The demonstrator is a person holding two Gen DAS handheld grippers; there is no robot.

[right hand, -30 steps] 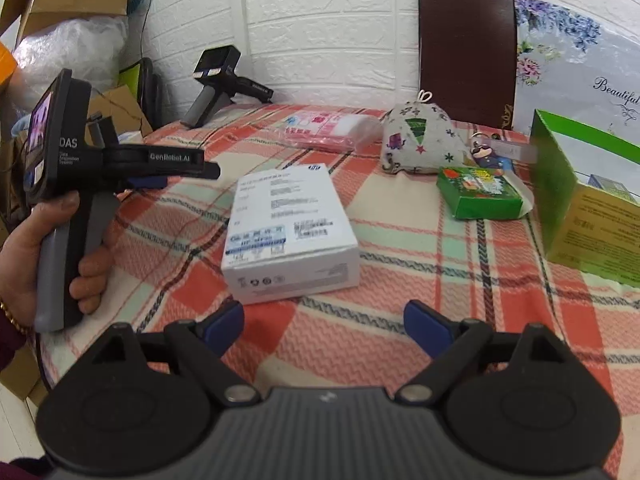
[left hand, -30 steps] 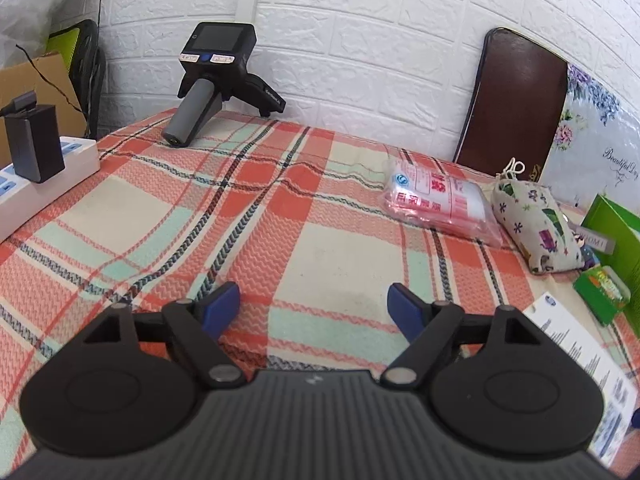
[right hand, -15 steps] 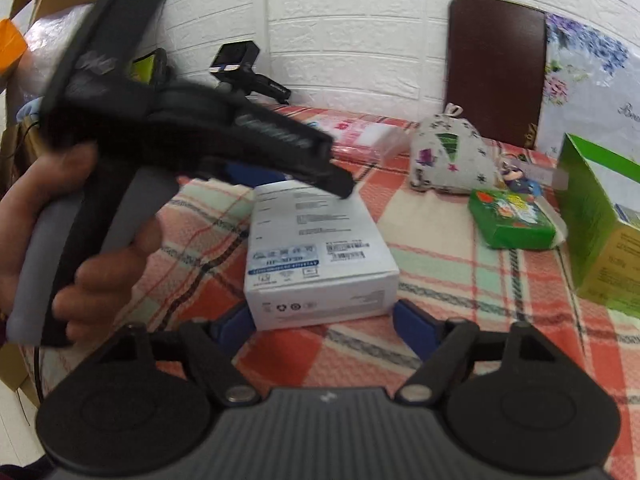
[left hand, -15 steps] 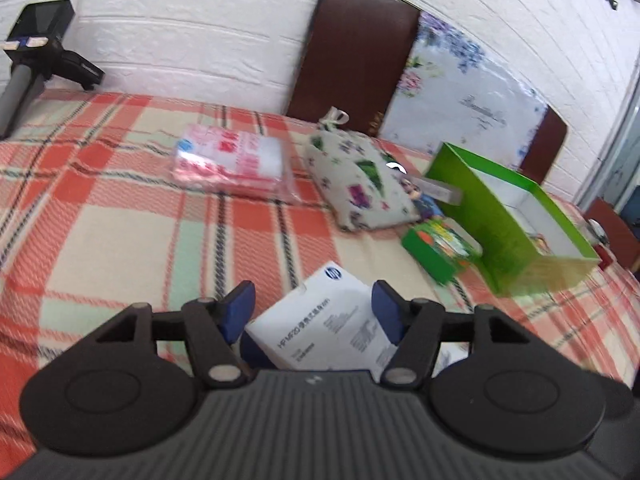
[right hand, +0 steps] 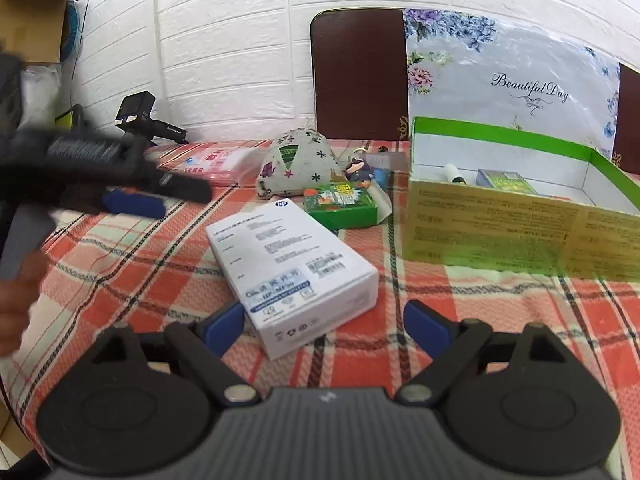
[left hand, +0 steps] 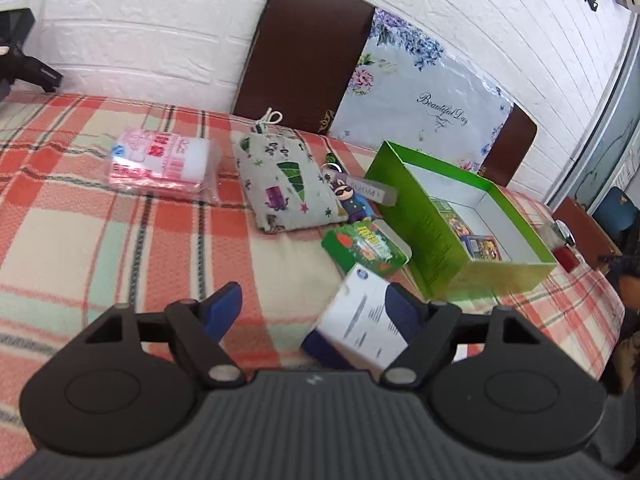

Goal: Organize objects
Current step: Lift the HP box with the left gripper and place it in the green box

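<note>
Lying on the table (right hand: 460,300), the white box (right hand: 292,268) has its near end between the wide-open, just reopening jaws of the right gripper (right hand: 324,320), long axis pointing away; the left gripper (left hand: 312,304), empty, also reopened.

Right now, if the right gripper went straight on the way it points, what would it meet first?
Most likely the white box: its near end lies between the open jaws of the right gripper, nearer the left one. The jaws have just been opening. Depth is uncertain.
</note>
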